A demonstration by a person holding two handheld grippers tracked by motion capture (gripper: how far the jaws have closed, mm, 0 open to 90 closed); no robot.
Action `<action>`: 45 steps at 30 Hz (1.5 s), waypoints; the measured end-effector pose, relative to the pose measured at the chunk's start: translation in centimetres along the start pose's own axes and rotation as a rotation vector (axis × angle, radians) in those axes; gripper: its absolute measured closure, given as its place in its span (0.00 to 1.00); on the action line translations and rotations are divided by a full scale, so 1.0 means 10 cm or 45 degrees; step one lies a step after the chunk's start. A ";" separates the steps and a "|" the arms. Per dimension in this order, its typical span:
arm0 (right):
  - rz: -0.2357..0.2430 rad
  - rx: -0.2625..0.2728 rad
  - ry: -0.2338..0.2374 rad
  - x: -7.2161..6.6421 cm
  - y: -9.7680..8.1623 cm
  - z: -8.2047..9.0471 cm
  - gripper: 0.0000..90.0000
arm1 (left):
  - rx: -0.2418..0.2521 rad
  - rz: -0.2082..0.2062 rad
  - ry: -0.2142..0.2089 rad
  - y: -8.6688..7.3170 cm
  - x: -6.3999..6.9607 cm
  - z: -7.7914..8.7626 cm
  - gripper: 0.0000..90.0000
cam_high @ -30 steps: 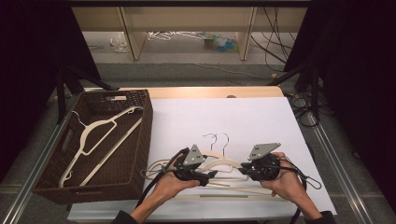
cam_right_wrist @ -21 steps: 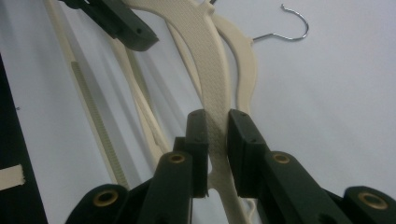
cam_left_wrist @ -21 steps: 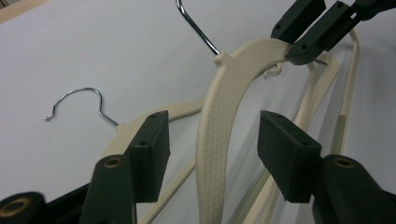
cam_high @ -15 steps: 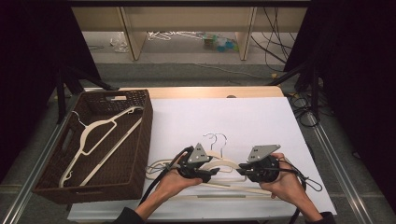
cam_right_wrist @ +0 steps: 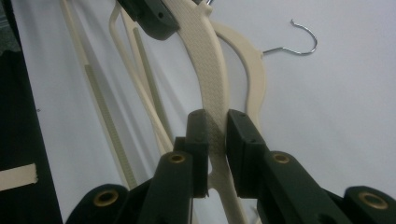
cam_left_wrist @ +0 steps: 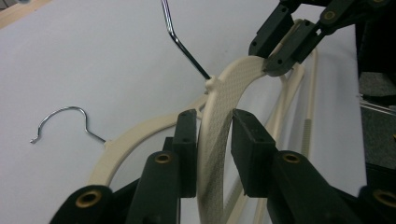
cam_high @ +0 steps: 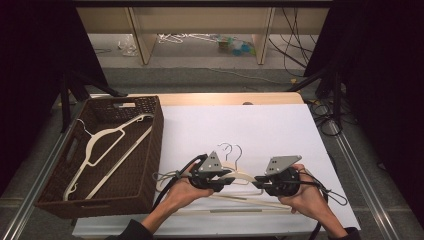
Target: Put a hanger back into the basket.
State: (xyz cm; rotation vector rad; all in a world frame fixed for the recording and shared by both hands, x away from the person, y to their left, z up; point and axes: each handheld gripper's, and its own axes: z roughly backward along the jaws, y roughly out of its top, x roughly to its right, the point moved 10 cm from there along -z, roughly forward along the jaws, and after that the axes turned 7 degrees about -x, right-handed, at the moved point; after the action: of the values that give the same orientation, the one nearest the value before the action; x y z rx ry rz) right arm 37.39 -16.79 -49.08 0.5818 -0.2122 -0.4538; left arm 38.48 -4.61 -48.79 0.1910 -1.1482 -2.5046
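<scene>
R gripper (cam_right_wrist: 215,122) clamped on top cream hanger's (cam_high: 239,176) arm, L gripper (cam_left_wrist: 214,135) just been closing round other arm w/ slight gap, both right of wicker basket (cam_high: 150,145); uneven lift could snag hanger beneath (cam_left_wrist: 135,135).

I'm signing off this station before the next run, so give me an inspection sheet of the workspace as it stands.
Surface: white sheet over a wooden table.
Job's things: top hanger over a second hanger.
Clutter: wicker basket holding more hangers.
Grippers: right gripper shut on the top hanger; left gripper has just been closing around it, small gap at one pad.
Cables: trail from both grippers.
Surroundings: shelving, cables on the floor.
</scene>
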 end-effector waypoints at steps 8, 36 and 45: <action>0.006 0.022 0.016 -0.03 0.03 0.10 0.76 | 0.007 -0.038 -0.101 0.07 0.18 0.11 0.87; -0.118 0.324 -0.113 -0.07 0.20 0.65 0.42 | 0.209 0.226 -0.045 0.43 -0.08 0.71 0.95; -0.149 0.275 -0.068 -0.10 0.03 0.43 0.42 | 0.334 0.358 -0.008 0.63 -0.40 1.10 0.95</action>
State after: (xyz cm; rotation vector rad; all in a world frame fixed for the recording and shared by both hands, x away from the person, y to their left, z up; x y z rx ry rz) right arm 35.26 -18.19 -45.51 0.7972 -0.2815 -0.5641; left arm 40.89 0.92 -36.89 0.0830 -1.3991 -2.1102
